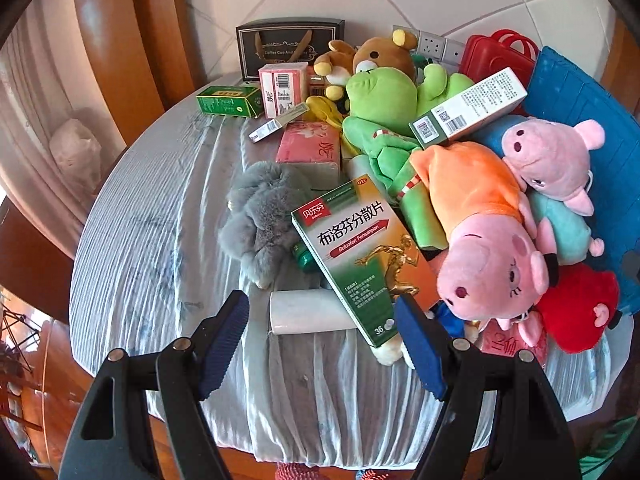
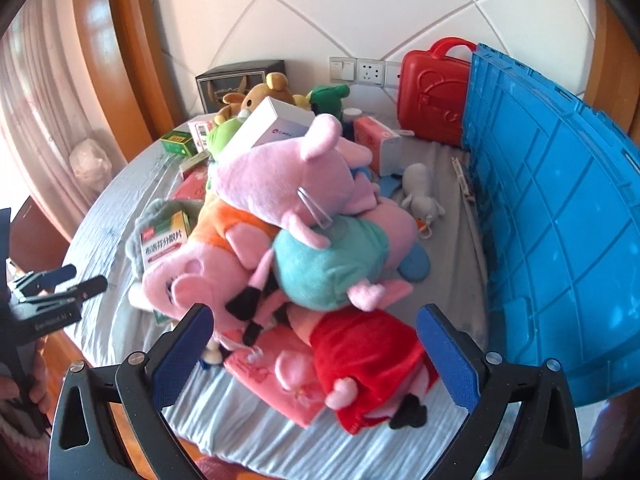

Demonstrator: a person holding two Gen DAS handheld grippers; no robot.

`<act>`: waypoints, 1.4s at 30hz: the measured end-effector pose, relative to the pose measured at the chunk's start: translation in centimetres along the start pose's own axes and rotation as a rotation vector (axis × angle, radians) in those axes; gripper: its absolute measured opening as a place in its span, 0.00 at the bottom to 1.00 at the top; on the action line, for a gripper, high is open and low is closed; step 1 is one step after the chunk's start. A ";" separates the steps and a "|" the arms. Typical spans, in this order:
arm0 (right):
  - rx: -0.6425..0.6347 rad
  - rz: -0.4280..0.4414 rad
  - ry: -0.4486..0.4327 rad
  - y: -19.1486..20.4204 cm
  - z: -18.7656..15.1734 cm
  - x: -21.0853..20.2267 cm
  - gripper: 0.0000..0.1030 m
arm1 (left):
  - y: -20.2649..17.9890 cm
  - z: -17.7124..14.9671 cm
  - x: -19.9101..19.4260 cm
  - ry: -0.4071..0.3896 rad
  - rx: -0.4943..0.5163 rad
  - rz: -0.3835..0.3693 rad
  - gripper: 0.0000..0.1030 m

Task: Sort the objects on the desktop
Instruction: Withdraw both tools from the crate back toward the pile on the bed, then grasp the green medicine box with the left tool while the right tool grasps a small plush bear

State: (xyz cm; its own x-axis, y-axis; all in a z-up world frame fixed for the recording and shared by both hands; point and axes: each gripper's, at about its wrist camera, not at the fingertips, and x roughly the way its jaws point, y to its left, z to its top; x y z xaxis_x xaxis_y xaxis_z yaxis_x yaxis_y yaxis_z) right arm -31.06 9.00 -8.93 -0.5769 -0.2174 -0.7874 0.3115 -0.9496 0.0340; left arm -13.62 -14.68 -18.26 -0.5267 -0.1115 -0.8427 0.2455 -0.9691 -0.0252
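A pile of plush toys and boxes covers the round table. In the left wrist view my left gripper (image 1: 320,314) is open and empty, just in front of a white roll (image 1: 306,312) and a green ibuprofen box (image 1: 360,258). An orange-dressed pig plush (image 1: 480,232), a green frog plush (image 1: 384,112) and a grey furry toy (image 1: 264,220) lie behind. In the right wrist view my right gripper (image 2: 316,326) is open and empty, its jaws on either side of a red-dressed pig plush (image 2: 368,364). A teal-dressed pig plush (image 2: 332,264) lies above it.
A blue plastic crate (image 2: 560,216) stands on the right, with a red case (image 2: 436,92) behind it. A black gift box (image 1: 288,48), a green box (image 1: 228,100) and pink tissue packs (image 1: 308,146) sit at the back. The striped cloth (image 1: 160,220) hangs over the table's edge.
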 end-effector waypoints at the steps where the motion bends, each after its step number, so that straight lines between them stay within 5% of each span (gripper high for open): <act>1: 0.009 -0.010 0.000 0.5 0.1 0.4 1.00 | 0.2 0.4 0.7 0.009 0.017 -0.013 0.73; 9: 0.177 -0.098 0.035 3.0 0.0 2.8 1.00 | 2.0 3.1 6.0 0.093 0.135 -0.123 0.73; 20: 0.294 -0.109 0.154 2.9 -3.9 6.3 1.00 | -1.2 1.7 11.4 0.241 0.081 -0.279 0.73; 26: 0.284 -0.098 0.229 2.9 -7.3 8.0 1.00 | -4.1 1.0 12.4 0.207 0.131 -0.234 0.91; 31: 0.349 -0.103 0.302 0.8 -10.4 10.4 1.00 | -2.8 0.5 12.3 0.170 0.183 -0.221 0.69; 37: 0.403 -0.076 0.330 -0.6 -11.9 12.1 1.00 | 0.4 1.6 11.3 0.117 0.197 -0.121 0.65; 42: 0.396 -0.064 0.299 -0.2 -11.2 11.2 1.00 | 1.8 2.5 11.4 0.141 0.127 -0.180 0.65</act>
State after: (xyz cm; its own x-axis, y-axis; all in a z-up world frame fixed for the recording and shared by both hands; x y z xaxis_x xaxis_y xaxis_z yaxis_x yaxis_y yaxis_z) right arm -29.15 9.31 -24.67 -0.3256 -0.1369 -0.9355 -0.0612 -0.9843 0.1654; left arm -21.23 -18.22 -26.55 -0.4317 0.0886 -0.8977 0.0494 -0.9913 -0.1216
